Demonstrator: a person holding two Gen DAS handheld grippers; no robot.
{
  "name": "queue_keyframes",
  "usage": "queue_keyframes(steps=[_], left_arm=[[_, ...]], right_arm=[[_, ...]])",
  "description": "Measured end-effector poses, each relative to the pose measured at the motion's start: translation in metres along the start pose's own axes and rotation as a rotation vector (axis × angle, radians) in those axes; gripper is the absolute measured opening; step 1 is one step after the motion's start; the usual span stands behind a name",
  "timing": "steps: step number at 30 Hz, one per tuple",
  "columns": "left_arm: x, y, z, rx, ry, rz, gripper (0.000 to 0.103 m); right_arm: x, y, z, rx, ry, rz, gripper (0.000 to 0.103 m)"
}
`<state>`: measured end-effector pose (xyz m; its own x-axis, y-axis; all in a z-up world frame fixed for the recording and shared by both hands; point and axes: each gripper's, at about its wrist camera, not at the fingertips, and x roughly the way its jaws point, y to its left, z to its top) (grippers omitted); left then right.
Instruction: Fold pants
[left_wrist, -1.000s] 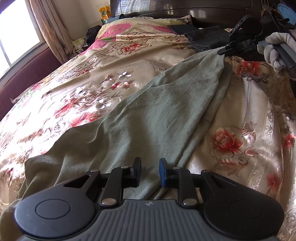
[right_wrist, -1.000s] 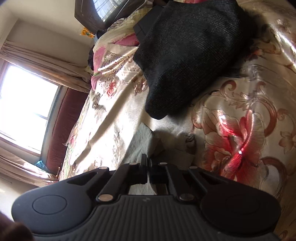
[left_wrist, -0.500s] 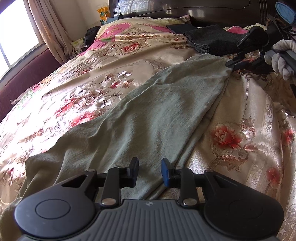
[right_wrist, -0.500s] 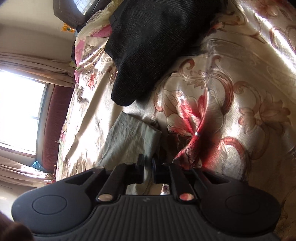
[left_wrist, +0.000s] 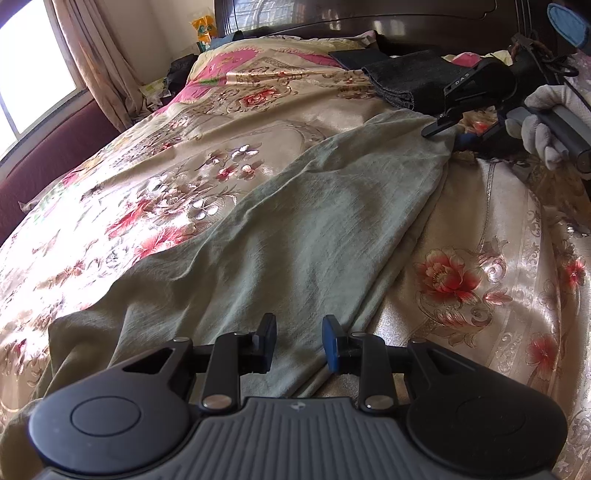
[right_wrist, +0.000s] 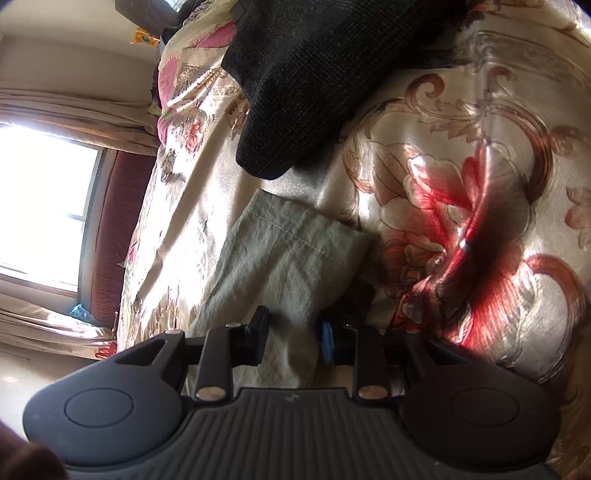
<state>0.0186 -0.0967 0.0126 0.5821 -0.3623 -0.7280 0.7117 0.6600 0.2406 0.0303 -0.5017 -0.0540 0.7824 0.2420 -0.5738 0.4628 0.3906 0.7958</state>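
step: grey-green pants (left_wrist: 295, 221) laid flat on bed (left_wrist: 480, 229) | L gripper (left_wrist: 299, 343) & R gripper (right_wrist: 291, 338) jaws wide, nothing held | next: hem (right_wrist: 295, 229) to be regripped

The pants (left_wrist: 295, 221) lay lengthwise on the bedspread (left_wrist: 184, 140), the hem (right_wrist: 295, 229) toward the headboard (left_wrist: 406, 22). Folded clothes (left_wrist: 406, 79) sat just behind the hem; a window (left_wrist: 22, 66) stood left.

Bedspread (left_wrist: 184, 155) toward the window-side edge: open passage. Headboard end: dark folded clothes (left_wrist: 406, 79) just beyond the pants (left_wrist: 295, 229) hem.
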Motion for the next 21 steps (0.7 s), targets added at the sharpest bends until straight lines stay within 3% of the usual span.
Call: queue_keyframes(steps=[5, 10, 13, 14, 18, 21], left_arm=[[0.004, 0.002, 0.002, -0.023, -0.004, -0.039, 0.044], [0.007, -0.001, 0.011, -0.016, 0.012, -0.025, 0.044], [0.011, -0.006, 0.014, 0.015, 0.038, -0.012, 0.044], [0.012, -0.008, 0.016, 0.027, 0.044, -0.006, 0.044], [0.011, -0.017, 0.026, 0.057, 0.034, -0.021, 0.044], [0.012, -0.030, 0.037, 0.063, -0.004, -0.067, 0.046]], right_arm=[[-0.005, -0.009, -0.004, 0.018, -0.011, 0.039, 0.029], [0.033, -0.007, -0.008, 0.068, 0.001, 0.191, 0.028], [0.040, -0.004, -0.009, 0.070, -0.006, 0.161, 0.010], [0.034, -0.007, -0.008, 0.089, -0.010, 0.188, 0.005], [-0.015, -0.017, 0.002, 0.121, -0.082, 0.278, 0.004], [-0.057, -0.013, 0.011, 0.042, -0.192, 0.283, 0.004]])
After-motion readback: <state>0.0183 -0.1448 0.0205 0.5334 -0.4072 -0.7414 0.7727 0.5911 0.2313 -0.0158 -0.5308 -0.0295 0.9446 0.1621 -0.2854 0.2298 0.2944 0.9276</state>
